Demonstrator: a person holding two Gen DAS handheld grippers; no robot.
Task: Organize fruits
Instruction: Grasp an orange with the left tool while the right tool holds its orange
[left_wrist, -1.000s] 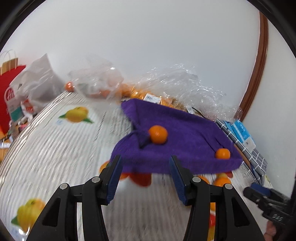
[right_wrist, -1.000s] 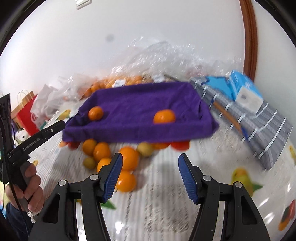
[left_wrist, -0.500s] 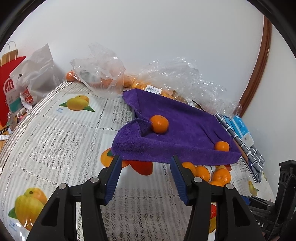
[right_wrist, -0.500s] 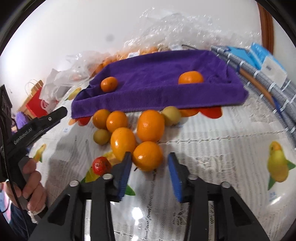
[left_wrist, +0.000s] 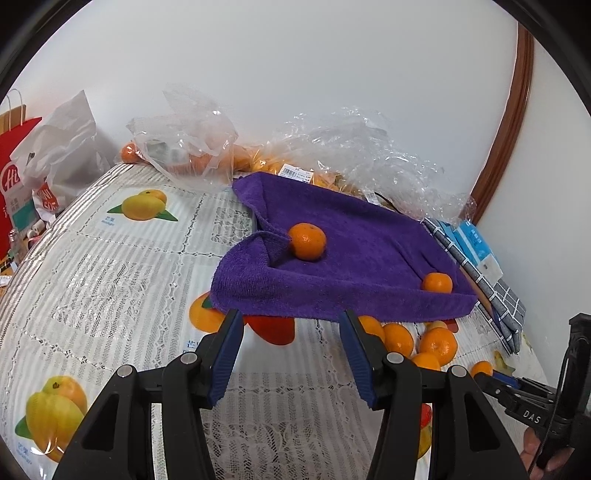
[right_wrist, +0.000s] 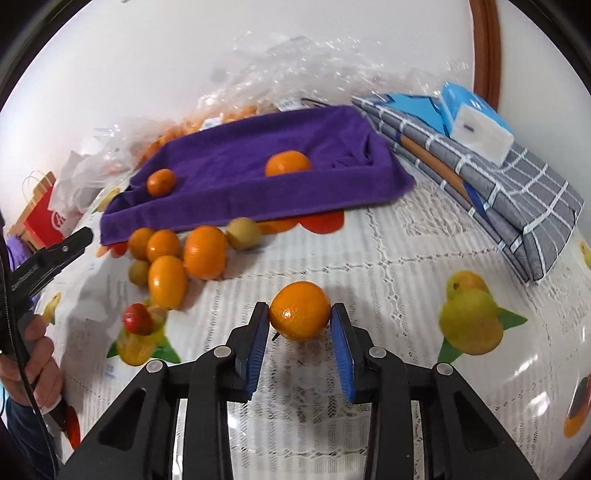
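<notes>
Much of the fruit pile is sitting hidden in the left wrist view: the left gripper (left_wrist: 291, 354) is hanging over the lace tablecloth (left_wrist: 110, 280) with its jaws apart and nothing between them, and its right finger is covering part of the loose oranges (left_wrist: 436, 343) lying below the near edge of the purple towel (left_wrist: 369, 258). The right gripper is showing there only as a black tip at the lower right edge, cut off by the frame, so its grip is not readable from that side.

The right wrist view is giving what the other cannot. The right gripper (right_wrist: 300, 328) is clamping a held orange (right_wrist: 300, 311) between its blue pads, both pads pressing on the fruit's sides, and the fruit is sitting just above the cloth (whether it is touching the table is hard to tell). To the left the whole pile (right_wrist: 184, 258) is lying in the open: several oranges, two dull greenish-yellow fruits and one small red fruit (right_wrist: 137, 318), all near the towel's front edge.

Two small oranges are resting on the towel, the left one (right_wrist: 161, 181) near its folded corner and the right one (right_wrist: 288, 163) partly sunk behind a raised fold. Behind the towel, clear plastic bags (left_wrist: 369, 147) are veiling more orange fruit, too blurred to count. A folded grey checked cloth (right_wrist: 517, 192) with a blue and white box (right_wrist: 476, 125) on it is lying right of the towel, and a hand (right_wrist: 29, 354) is gripping the left tool at the frame's edge.
</notes>
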